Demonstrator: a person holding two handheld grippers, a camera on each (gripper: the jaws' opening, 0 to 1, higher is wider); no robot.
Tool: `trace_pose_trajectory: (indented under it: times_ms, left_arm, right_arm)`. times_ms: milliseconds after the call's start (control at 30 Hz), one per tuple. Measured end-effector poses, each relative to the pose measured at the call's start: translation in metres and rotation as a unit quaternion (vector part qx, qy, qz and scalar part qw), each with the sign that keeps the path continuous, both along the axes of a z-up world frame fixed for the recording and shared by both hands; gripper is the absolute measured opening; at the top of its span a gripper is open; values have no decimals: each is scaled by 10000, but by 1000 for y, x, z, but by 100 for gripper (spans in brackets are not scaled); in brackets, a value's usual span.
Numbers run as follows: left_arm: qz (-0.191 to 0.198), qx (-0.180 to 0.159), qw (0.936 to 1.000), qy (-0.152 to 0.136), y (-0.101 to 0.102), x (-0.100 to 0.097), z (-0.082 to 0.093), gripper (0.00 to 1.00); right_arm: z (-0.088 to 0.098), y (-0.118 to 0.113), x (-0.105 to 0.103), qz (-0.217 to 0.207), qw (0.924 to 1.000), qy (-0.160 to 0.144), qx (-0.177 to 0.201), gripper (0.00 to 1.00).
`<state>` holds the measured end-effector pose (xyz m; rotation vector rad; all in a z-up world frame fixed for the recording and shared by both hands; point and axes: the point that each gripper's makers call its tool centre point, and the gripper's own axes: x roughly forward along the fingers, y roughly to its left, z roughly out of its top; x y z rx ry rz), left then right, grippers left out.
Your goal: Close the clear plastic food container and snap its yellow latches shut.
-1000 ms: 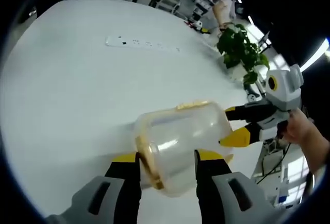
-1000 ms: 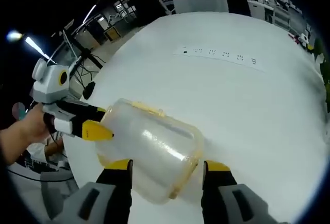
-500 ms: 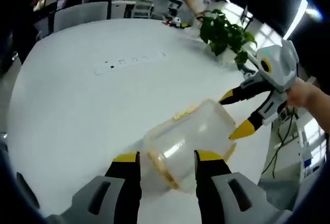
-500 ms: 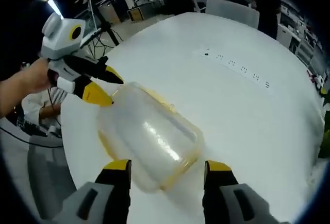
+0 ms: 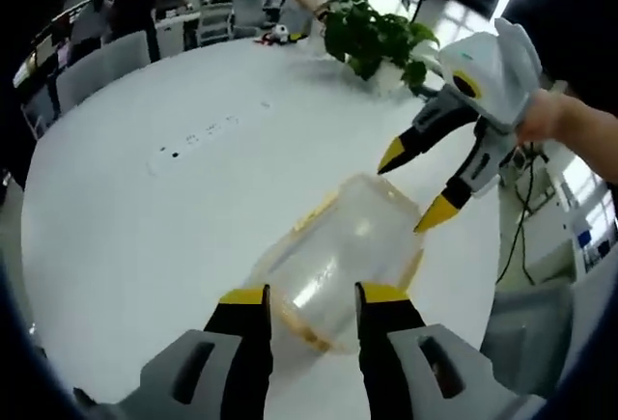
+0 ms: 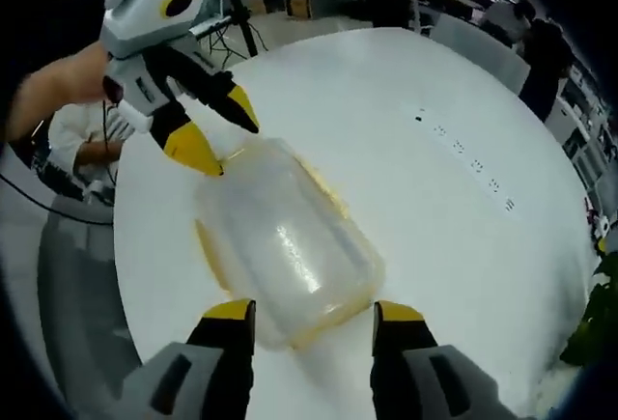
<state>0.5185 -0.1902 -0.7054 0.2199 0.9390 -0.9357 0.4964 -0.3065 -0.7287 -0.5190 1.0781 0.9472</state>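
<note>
My left tool (image 5: 309, 296) has its yellow-tipped jaws spread either side of the near end of the clear plastic food container (image 5: 338, 264), which lies lengthwise on the white round tabletop (image 5: 145, 217); whether the jaws actually touch its walls I cannot tell. In the left gripper view my right tool (image 5: 417, 188) comes in from the right with its jaws apart, one tip above the far end of the container and the other just beside that end's corner. The container's yellow latches (image 5: 317, 215) run along its rim as a thin yellow band. In the right gripper view the same container (image 6: 285, 246) lies between my right tool's (image 6: 314, 312) spread jaws at its near end, and my left tool (image 6: 217, 135) reaches in from the upper left, jaws parted, its lower tip touching the container's far corner. Farther back in the left gripper view a power strip (image 5: 208, 133) lies flat on the tabletop, well apart from the container, and a potted plant (image 5: 372, 43) stands at the far edge.
</note>
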Motion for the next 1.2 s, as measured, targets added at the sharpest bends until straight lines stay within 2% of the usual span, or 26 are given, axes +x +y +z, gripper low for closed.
trace_pose_trajectory:
  times_ms: [200,267,400,467,633,700,733,800,900,1033,1200]
  left_arm:
    - [-399,279,9986,-221,2,3,3,29]
    - [-487,317,9979,-277,1,3,4,29]
    - [-837,486,9944,-420,-1,0,4,29]
    - [-1004,526,9921,-528,-3,-1,6,29]
    - [-1329,628,9870,-645,-7,-4,6,29]
    - [-1752,1087,9744,-898,-1,-3,2,30]
    - [-1951,1211,9682,-997,-2,-5,0,30]
    - [-1974,1109,9693,-956,-8,-9,1,31]
    - [-2063,1112,9671,-990,-11,-9,2,31]
    - [-2090,1039,9672,-1000,-14,-8,5,31]
    - [-2366,1106,9596,-1046,-17,-11,3,30]
  right_arm:
    - [0,1,2,365,9990,-137,-225,47]
    - [0,2,2,380,9990,-117,-227,44]
    - [2,4,3,443,9987,-122,-231,42]
    - [2,4,1,532,9981,-84,-292,37]
    - [6,5,5,596,9976,-160,-325,35]
    - [6,6,3,696,9969,-93,-365,30]
    - [6,9,1,756,9966,-80,-316,30]
    - [6,12,1,853,9957,-106,-338,33]
    - [5,12,0,946,9946,-91,-409,31]
    - [4,12,0,1063,9933,-84,-448,29]
    - [5,11,0,1237,9906,-126,-575,28]
